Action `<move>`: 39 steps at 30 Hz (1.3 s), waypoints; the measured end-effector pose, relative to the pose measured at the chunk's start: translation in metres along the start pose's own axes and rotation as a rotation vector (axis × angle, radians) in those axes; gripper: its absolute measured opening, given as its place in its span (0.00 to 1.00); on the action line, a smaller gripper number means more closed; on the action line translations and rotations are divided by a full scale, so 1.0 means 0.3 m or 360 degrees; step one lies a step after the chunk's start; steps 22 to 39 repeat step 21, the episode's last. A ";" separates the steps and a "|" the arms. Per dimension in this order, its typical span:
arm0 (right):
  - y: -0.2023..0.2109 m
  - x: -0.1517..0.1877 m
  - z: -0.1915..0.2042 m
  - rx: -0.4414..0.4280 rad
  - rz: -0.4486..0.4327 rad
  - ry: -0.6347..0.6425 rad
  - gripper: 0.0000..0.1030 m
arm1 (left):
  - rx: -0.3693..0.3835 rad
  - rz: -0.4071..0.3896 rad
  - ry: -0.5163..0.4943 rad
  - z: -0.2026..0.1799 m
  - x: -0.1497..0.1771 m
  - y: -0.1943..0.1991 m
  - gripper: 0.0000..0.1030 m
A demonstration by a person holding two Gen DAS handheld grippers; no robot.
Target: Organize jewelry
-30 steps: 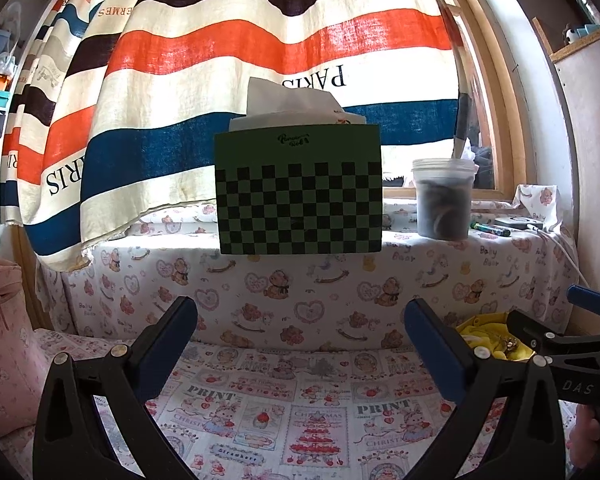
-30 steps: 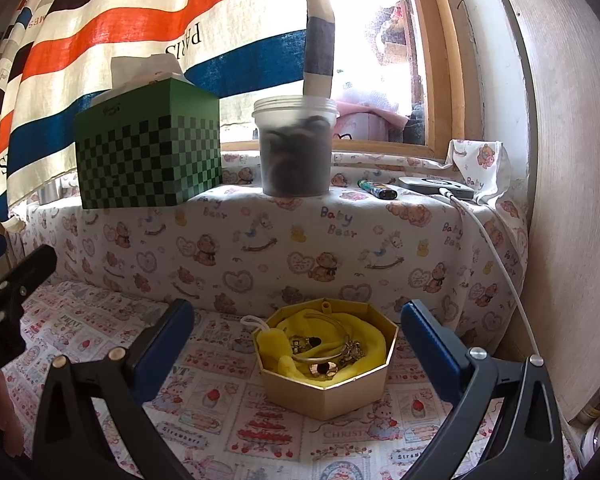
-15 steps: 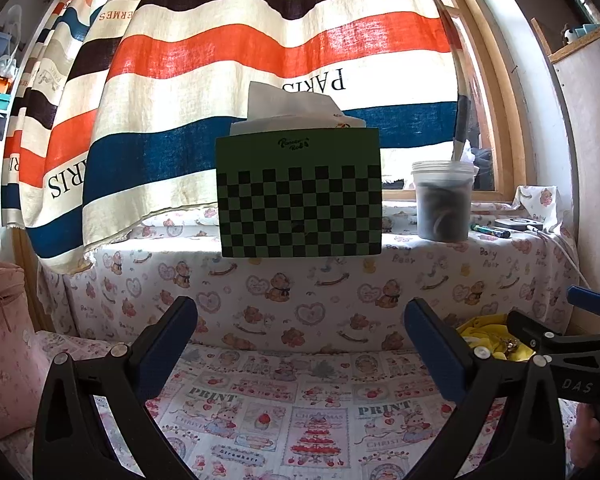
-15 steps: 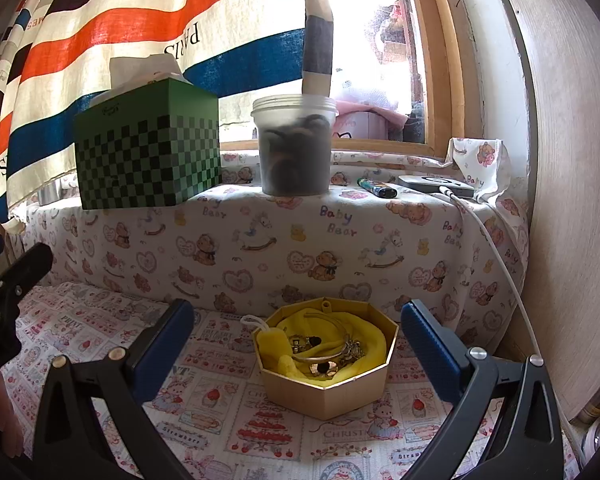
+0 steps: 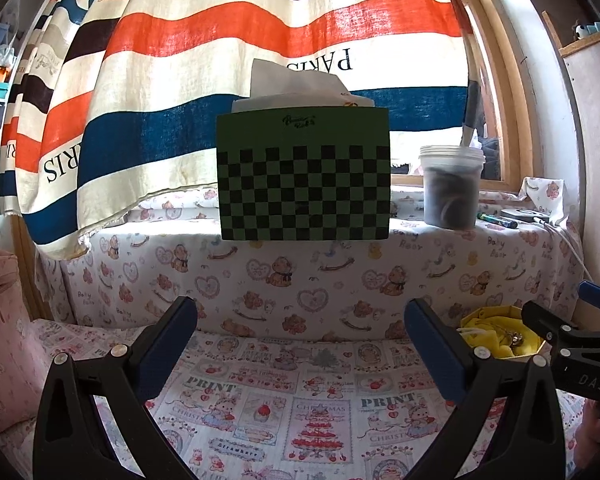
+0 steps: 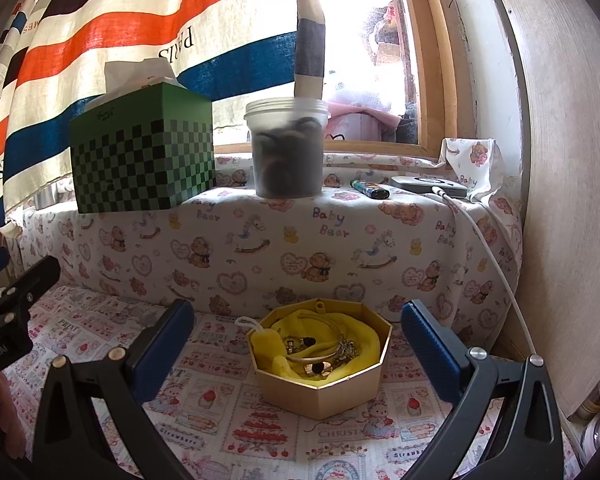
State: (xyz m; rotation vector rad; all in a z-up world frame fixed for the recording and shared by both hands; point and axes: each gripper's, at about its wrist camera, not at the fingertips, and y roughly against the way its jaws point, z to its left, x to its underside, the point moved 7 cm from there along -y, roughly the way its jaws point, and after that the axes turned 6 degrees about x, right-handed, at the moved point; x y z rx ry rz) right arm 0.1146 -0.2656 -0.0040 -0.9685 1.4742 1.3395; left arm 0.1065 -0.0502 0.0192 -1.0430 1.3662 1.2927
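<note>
Left wrist view: we see the left gripper (image 5: 300, 344) with its two blue fingers (image 5: 168, 344) spread wide apart and nothing between them. It hangs over a cloth (image 5: 300, 412) with little pictures and the word PRINT on it. Straight ahead, up on a ledge, stands a green checkered tissue box (image 5: 304, 184). A plastic tub (image 5: 451, 186) with dark things inside stands to its right. A big striped curtain (image 5: 220, 60) hangs behind them. Far to the right we see part of the gold box (image 5: 496, 332), with the right gripper's black frame in front of it.

Right wrist view: the right gripper (image 6: 296, 346) also has its fingers (image 6: 428, 350) wide apart, holding nothing. The gold box (image 6: 320, 390) sits on the cloth between them, a little farther away. Inside it lies a yellow cloth (image 6: 364, 340) with the jewelry (image 6: 320, 354) on top: a thin bangle and some small shiny pieces. On the ledge, right of the tub, lie a lighter (image 6: 370, 189) and a flat gray device (image 6: 430, 186) with a white cable (image 6: 496, 264).
</note>
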 end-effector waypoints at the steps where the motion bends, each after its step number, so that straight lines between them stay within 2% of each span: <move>1: 0.000 0.000 0.000 0.0001 0.0000 0.0000 1.00 | 0.0003 -0.0003 -0.0006 -0.002 -0.001 0.000 1.00; 39: -0.002 0.001 0.005 -0.0008 0.0008 0.0005 1.00 | 0.0041 0.0000 0.0005 0.003 0.000 -0.003 1.00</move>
